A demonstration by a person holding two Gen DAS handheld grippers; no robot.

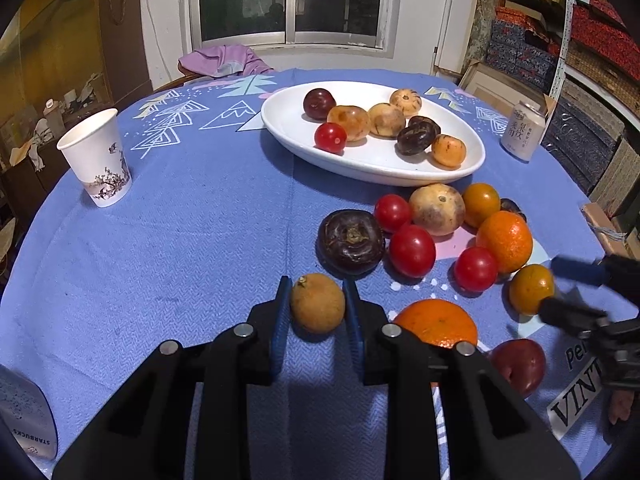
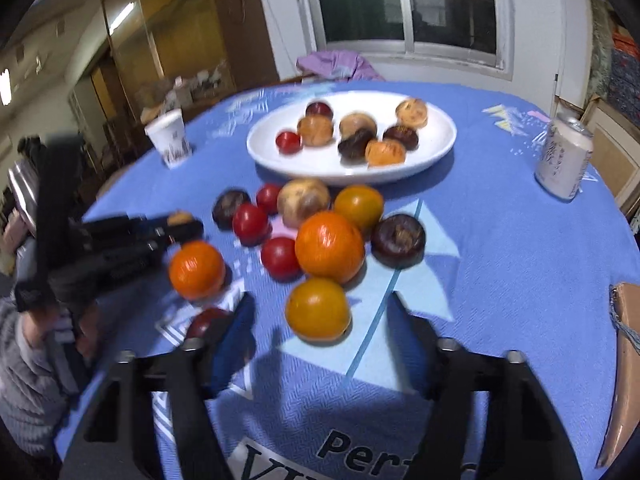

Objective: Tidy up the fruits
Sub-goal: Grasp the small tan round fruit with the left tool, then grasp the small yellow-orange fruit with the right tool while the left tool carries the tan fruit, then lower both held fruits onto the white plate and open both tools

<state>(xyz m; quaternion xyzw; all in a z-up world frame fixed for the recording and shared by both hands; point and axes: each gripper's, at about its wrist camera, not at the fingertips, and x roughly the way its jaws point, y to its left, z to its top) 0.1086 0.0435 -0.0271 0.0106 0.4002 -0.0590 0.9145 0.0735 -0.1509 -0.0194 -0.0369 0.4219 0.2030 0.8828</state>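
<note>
A white oval plate (image 1: 384, 168) (image 2: 320, 166) at the table's far side holds several fruits. More fruits lie loose in front of it: red tomatoes (image 1: 412, 250), oranges (image 1: 505, 241) (image 2: 330, 246), a dark purple fruit (image 1: 351, 241) (image 2: 398, 240). My left gripper (image 1: 316, 294) has its blue fingers on both sides of a small tan-orange fruit (image 1: 317, 309) on the cloth; whether they touch it I cannot tell. My right gripper (image 2: 320, 314) is open, its fingers apart around a yellow-orange fruit (image 2: 318, 309) without touching.
A paper cup (image 1: 98, 158) (image 2: 170, 142) stands at the left. A drink can (image 1: 524, 130) (image 2: 564, 158) stands at the right. A Starbucks object (image 1: 24, 420) lies at the near left edge. The blue tablecloth (image 1: 180, 240) covers the round table.
</note>
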